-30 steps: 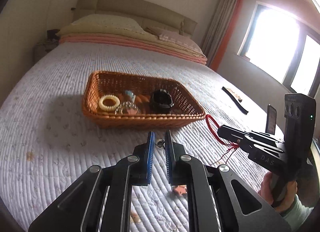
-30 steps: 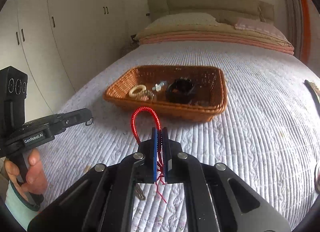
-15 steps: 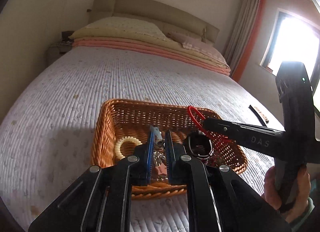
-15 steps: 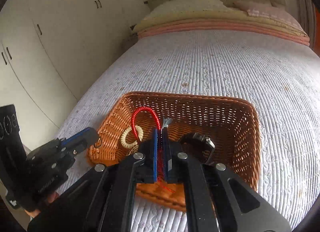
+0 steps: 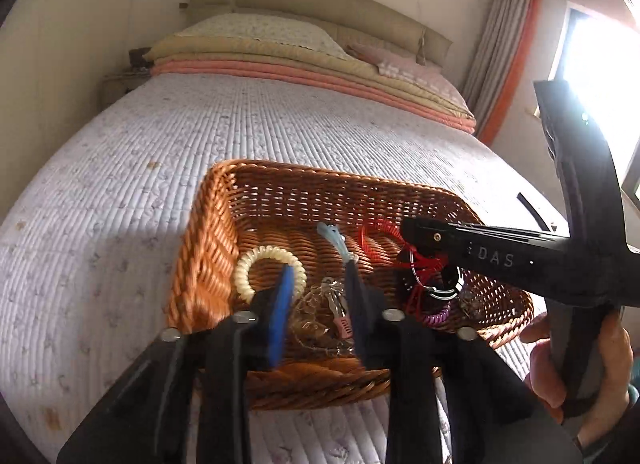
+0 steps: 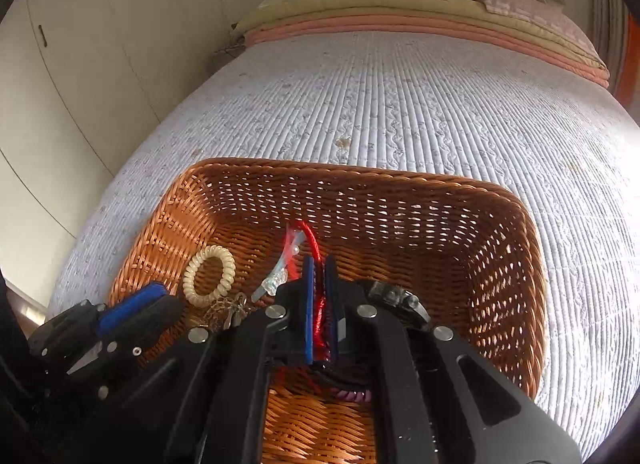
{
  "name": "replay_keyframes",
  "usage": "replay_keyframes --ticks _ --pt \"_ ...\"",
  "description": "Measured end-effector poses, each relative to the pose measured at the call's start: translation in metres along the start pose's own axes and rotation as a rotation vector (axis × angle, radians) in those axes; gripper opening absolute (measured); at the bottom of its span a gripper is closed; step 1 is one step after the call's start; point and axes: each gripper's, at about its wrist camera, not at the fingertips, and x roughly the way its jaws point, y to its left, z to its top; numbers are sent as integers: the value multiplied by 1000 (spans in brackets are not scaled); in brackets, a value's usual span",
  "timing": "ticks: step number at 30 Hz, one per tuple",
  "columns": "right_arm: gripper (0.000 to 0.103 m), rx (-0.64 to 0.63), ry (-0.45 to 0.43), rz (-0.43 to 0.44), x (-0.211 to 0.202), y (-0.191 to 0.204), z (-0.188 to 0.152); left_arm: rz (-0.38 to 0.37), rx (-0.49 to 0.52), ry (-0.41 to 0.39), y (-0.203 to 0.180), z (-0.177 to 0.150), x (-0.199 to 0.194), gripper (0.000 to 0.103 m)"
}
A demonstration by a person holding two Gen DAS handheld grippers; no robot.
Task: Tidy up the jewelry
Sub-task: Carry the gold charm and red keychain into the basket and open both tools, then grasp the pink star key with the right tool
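Left wrist view: left claw (image 5: 320,296) over near part of wicker basket (image 5: 208,240) on quilted bed (image 5: 120,184), jaws just opened and spread, nothing pinched between blue pads. Small metal piece (image 5: 334,296) lies on basket floor beneath gap, beside cream coil band (image 5: 244,268). Right wrist view: right claw (image 6: 320,304) inside basket, pads pressed together on red cord (image 6: 310,238), its loop rising past fingertips. Black watch (image 6: 396,298) just right of claw.
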Motion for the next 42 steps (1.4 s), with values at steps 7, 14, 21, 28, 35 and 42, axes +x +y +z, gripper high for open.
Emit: replay_keyframes --ticks 7,14,21,28,35,42 --pt "27 15 -24 41 -32 -4 -14 -38 -19 -41 -7 -7 -38 38" --pt "53 -57 -68 105 -89 12 -79 -55 -59 -57 -6 -46 -89 45" --pt "53 -128 -83 92 -118 27 -171 15 -89 -35 -5 -103 -124 52" --pt "53 -129 -22 111 -105 34 -214 26 -97 16 -13 -136 -127 52" --pt "34 -203 33 74 -89 46 -225 28 -73 60 -19 -147 -117 51" --pt "24 -213 39 59 -84 50 -226 10 -32 74 -29 -145 -111 48"
